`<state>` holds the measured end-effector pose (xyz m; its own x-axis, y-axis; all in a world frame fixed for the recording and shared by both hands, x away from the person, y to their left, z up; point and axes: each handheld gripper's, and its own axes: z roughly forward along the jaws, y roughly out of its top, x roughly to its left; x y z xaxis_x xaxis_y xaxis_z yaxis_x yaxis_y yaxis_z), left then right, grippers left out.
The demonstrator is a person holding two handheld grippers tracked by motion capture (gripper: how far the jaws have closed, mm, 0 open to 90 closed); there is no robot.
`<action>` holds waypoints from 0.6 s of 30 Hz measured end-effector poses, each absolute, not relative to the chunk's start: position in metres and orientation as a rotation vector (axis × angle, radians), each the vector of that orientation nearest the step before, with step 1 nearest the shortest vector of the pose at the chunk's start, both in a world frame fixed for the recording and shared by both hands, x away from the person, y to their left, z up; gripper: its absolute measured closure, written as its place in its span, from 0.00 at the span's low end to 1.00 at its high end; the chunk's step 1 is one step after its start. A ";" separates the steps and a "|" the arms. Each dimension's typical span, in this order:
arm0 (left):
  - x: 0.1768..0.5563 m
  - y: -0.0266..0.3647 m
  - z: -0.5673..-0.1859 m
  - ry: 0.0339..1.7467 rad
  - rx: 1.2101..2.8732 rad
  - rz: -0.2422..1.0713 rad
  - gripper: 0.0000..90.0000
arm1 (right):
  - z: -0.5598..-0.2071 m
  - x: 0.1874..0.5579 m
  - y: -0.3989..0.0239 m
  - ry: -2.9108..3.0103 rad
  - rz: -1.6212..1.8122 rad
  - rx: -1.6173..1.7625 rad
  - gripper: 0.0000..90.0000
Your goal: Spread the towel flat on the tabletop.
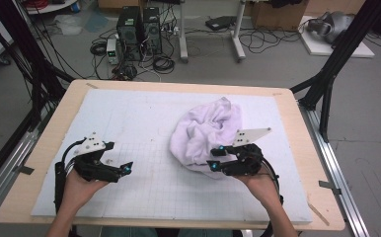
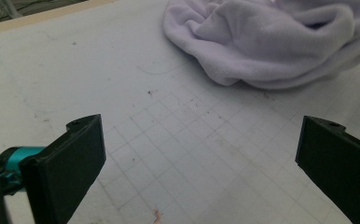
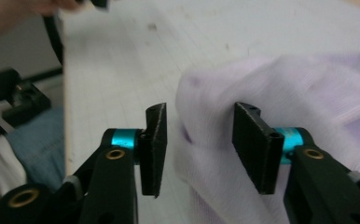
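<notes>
Crumpled white towel (image 1: 206, 134), near edge hidden behind right gripper (image 1: 217, 157), jaws parted

My left gripper (image 1: 127, 168) sat low with its jaws spread wide and nothing between them. My right gripper (image 1: 214, 159) pointed left, its jaws parted about halfway. Both forearms came in from the near edge.

A crumpled towel (image 1: 208, 133) is seen lying on the mat (image 1: 139, 123), right of centre, toward the far side. The mat is laid on the table (image 1: 50, 128). The right gripper (image 1: 217, 159) is placed at the towel's near edge; the left gripper (image 1: 122, 170) is held well apart, to the left.
</notes>
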<state>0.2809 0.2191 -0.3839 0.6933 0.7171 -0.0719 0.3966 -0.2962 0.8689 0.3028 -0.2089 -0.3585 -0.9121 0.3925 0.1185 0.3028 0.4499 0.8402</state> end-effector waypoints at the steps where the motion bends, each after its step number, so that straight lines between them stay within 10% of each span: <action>1: 0.281 0.219 -0.384 0.864 1.924 0.411 0.02 | -0.358 0.303 -0.209 2.595 1.474 0.624 0.58; 11: 0.294 0.198 -0.389 0.834 1.927 0.361 0.10 | -0.382 0.319 -0.212 2.598 1.185 0.726 0.53; 14: 0.297 0.191 -0.389 0.820 1.926 0.350 0.14 | -0.407 0.320 -0.213 2.672 1.117 0.743 0.87; 18: 0.302 0.181 -0.392 0.796 1.950 0.342 0.19 | -0.411 0.311 -0.218 2.668 1.117 0.743 0.92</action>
